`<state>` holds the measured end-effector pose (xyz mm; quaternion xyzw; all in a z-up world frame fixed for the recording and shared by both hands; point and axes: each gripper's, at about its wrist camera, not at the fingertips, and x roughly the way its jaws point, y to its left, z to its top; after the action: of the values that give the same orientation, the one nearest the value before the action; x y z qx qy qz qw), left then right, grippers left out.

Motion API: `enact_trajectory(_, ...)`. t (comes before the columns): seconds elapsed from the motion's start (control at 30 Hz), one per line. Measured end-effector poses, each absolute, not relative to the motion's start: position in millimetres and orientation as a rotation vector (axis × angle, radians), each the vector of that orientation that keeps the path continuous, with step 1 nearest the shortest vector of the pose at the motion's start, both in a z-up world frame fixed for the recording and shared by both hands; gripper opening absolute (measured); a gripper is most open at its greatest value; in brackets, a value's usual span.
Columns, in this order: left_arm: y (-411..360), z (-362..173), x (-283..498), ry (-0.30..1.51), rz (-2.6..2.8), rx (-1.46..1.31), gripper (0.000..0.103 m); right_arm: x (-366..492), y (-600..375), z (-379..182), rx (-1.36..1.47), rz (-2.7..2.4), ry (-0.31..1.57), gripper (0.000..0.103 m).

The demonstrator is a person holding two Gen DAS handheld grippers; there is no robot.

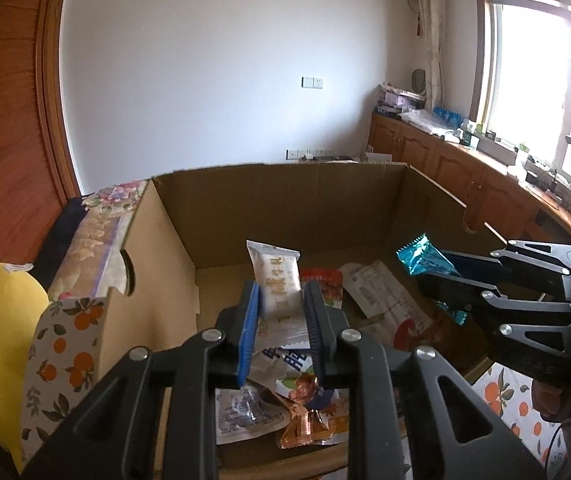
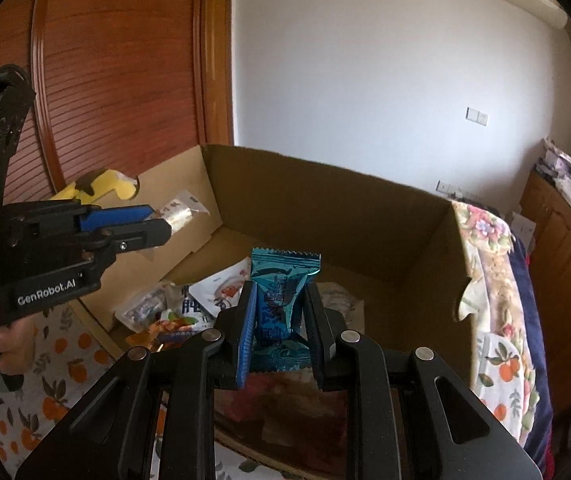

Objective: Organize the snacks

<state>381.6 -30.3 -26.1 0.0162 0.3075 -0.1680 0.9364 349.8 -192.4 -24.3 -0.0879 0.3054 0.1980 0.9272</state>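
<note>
My left gripper (image 1: pixel 282 290) is shut on a white snack packet (image 1: pixel 276 280) and holds it upright above the open cardboard box (image 1: pixel 277 200). It shows in the right wrist view (image 2: pixel 161 222) at the left, the packet (image 2: pixel 181 214) sticking out past its tips. My right gripper (image 2: pixel 281 294) is shut on a blue foil snack packet (image 2: pixel 281 304), also above the box (image 2: pixel 325 208). In the left wrist view it (image 1: pixel 431 270) enters from the right with the blue packet (image 1: pixel 421 258). Several snack packets (image 1: pixel 381 304) lie on the box floor.
The box stands on an orange-print cloth (image 1: pixel 65 352). A yellow object (image 1: pixel 1 320) lies to the left and a floral cushion (image 1: pixel 97 240) beside the box. A wooden door (image 2: pixel 125 80) and wooden cabinets (image 1: pixel 465 176) under a window border the room.
</note>
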Motion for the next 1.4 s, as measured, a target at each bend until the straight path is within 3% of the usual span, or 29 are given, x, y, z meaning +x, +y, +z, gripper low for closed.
enact_trajectory(0.17, -33, -30, 382, 0.650, -0.337, 0.032, 0.022, 353, -194, -26, -0.160, 0.408, 0.646, 0.023)
enact_trajectory(0.23, -36, -31, 381, 0.661, -0.329, 0.042, 0.029, 354, -194, -26, -0.154, 0.408, 0.657, 0.024)
enact_trajectory(0.4, -34, -25, 364, 0.642, -0.297, 0.047, 0.033, 345, -197, -21, -0.131, 0.394, 0.658, 0.036)
enact_trajectory(0.47, -33, -20, 352, 0.637, -0.297, 0.042, 0.035, 338, -196, -18, -0.131, 0.381, 0.652, 0.045)
enact_trajectory(0.87, -25, 24, 267, 0.555, -0.255, 0.072, 0.043, 250, -208, 25, -0.109, 0.310, 0.591, 0.050)
enact_trajectory(1.4, -16, 26, 157, 0.511, -0.220, 0.066, 0.046, 126, -217, 41, -0.079, 0.194, 0.484, 0.054)
